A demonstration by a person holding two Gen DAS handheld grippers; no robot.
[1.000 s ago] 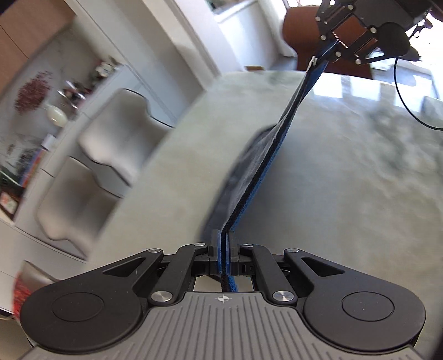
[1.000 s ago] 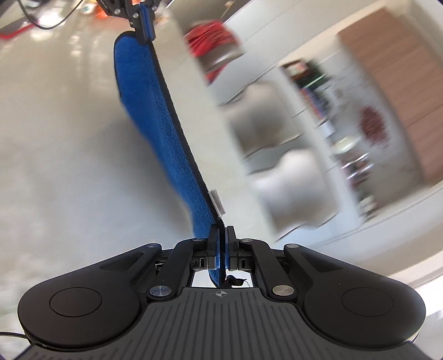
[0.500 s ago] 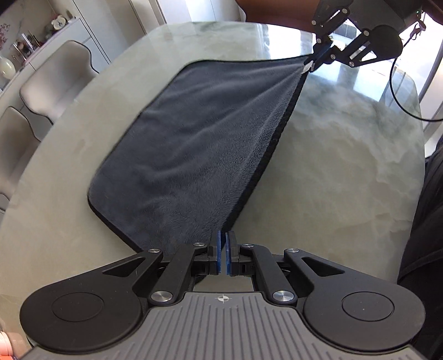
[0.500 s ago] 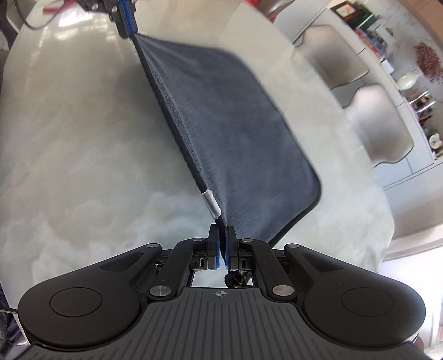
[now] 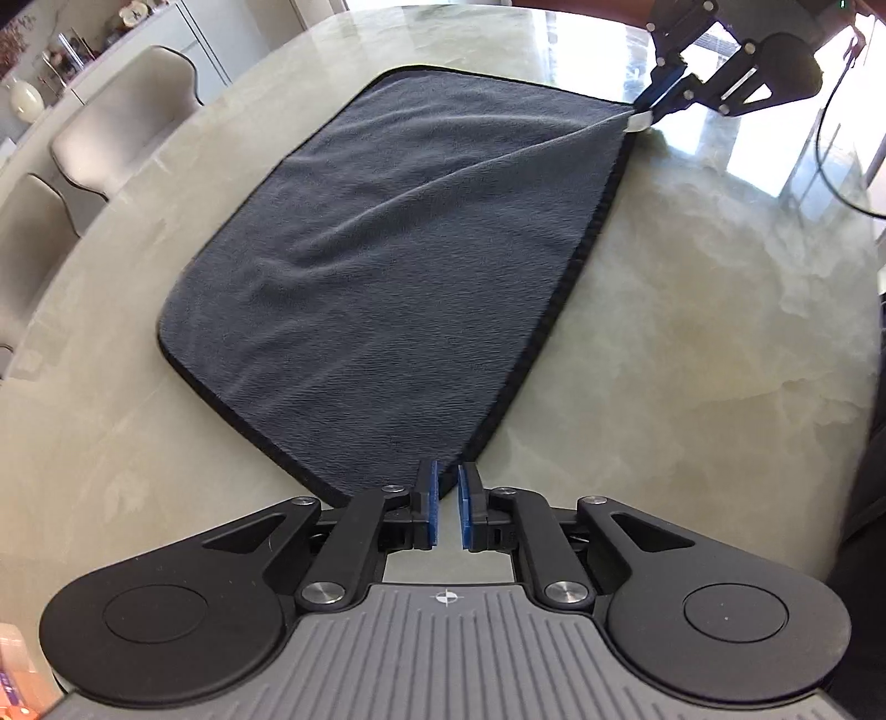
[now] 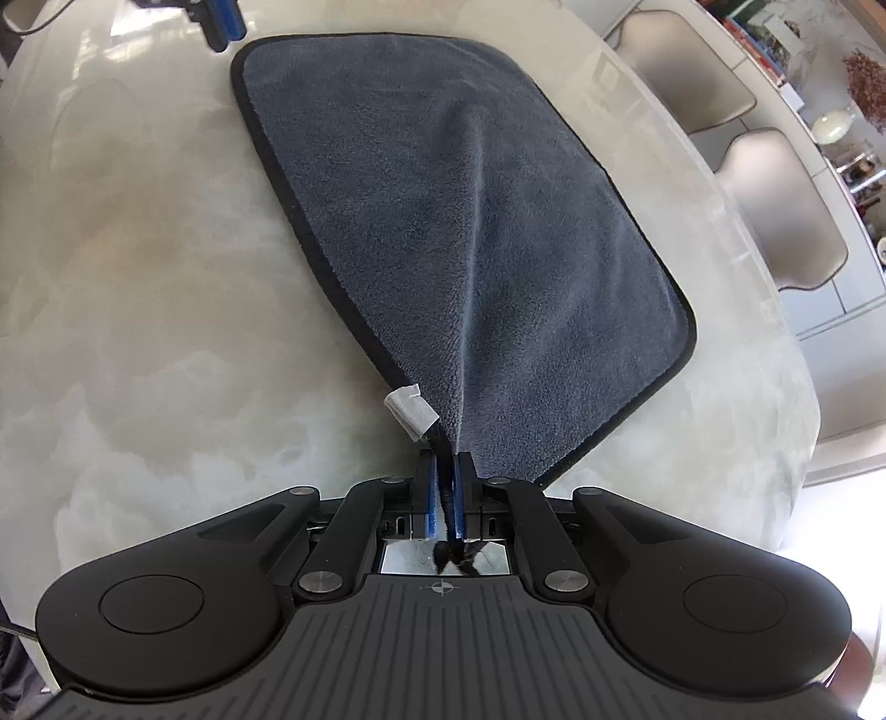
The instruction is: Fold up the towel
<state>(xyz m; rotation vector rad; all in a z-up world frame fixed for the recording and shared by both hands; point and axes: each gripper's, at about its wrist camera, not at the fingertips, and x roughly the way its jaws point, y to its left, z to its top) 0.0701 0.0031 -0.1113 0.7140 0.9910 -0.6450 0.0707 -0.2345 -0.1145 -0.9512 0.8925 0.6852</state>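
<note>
A grey towel (image 5: 387, 266) with a black hem lies spread on the pale marble table (image 5: 692, 332); it also shows in the right wrist view (image 6: 470, 221). My left gripper (image 5: 446, 487) is open with a small gap between its blue pads, right at the towel's near corner, holding nothing. My right gripper (image 6: 443, 476) is shut on the towel's other near corner, beside a white label (image 6: 408, 409). In the left wrist view the right gripper (image 5: 659, 94) pinches that corner at the far right. The left gripper (image 6: 221, 22) shows at the top left of the right wrist view.
Two pale chairs (image 5: 111, 138) stand along the table's far side, also in the right wrist view (image 6: 775, 210). A shelf with ornaments (image 5: 33, 83) lies behind them. A black cable (image 5: 830, 166) hangs near the right gripper.
Both grippers lowered the held towel edge onto the table, so the towel went from hanging to lying flat. My left gripper has opened and let go of its corner.
</note>
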